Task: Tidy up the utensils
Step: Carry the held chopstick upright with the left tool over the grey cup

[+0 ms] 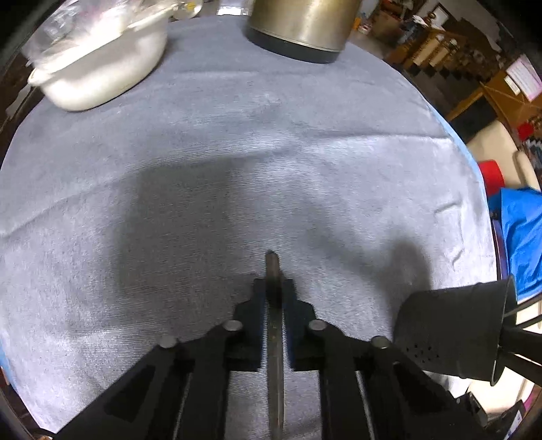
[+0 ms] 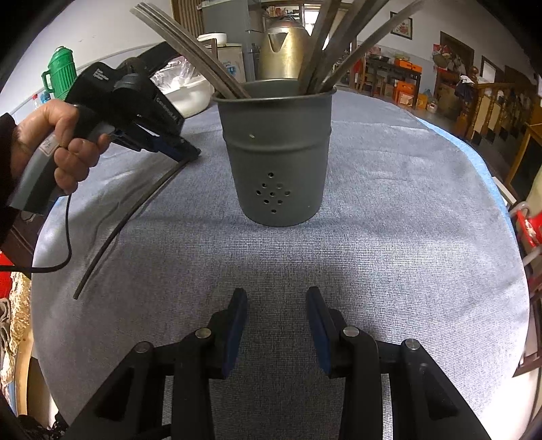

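A long dark metal chopstick (image 1: pixel 275 355) lies along the grey cloth, its tip poking out ahead of the jaws. My left gripper (image 1: pixel 273 282) is shut on it, both pads pressed against its sides. In the right wrist view a hand holds that left gripper (image 2: pixel 188 154) at the left, and the chopstick (image 2: pixel 128 226) slants down from it onto the cloth. A grey perforated utensil holder (image 2: pixel 276 152) stands upright mid-table with several utensils (image 2: pixel 325 44) in it; it also shows as the holder (image 1: pixel 450 331) at the lower right. My right gripper (image 2: pixel 276 291) hangs open and empty in front of it.
A grey-blue cloth (image 1: pixel 237 135) covers the round table. A white bowl (image 1: pixel 101 67) under plastic film and a brass kettle (image 1: pixel 301 27) stand at the far edge. A green jug (image 2: pixel 61 71) stands beyond the table at the left. Blue fabric (image 1: pixel 521 230) lies off the right edge.
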A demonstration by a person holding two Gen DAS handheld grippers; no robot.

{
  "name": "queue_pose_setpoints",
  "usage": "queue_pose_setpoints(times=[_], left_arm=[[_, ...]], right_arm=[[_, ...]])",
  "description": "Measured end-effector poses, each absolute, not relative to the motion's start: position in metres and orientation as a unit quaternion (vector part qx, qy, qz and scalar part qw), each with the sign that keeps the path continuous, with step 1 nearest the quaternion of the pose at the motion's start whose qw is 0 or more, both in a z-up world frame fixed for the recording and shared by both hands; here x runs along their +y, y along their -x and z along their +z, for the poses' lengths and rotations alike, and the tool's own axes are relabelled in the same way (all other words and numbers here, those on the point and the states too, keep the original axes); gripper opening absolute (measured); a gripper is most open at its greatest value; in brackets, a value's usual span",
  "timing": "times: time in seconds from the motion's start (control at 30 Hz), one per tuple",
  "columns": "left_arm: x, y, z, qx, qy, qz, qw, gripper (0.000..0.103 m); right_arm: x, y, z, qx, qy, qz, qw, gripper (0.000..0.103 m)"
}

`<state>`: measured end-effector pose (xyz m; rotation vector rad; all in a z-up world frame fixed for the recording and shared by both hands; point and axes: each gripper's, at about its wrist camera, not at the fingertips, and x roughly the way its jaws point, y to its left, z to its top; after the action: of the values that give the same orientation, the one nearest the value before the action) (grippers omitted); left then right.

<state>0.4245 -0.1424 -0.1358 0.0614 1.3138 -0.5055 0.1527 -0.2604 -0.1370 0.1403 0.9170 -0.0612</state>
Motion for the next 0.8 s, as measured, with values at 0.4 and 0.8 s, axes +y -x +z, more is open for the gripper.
queue_pose_setpoints(times=[0.4,0.8], left_arm=[[-0.107,-0.391,-0.094,0.519,0.03,-0.193,0.832,0.008],[-0.056,-0.326,0.018,0.378,0.081,-0.211,0.898,0.008]], right_arm=[[-0.258,-0.153,-0.138,0.444,-0.063,-0.033,0.893,0.04],[-0.252,-0.152,-0.137,0.444,-0.065,-0.04,0.893,0.04]])
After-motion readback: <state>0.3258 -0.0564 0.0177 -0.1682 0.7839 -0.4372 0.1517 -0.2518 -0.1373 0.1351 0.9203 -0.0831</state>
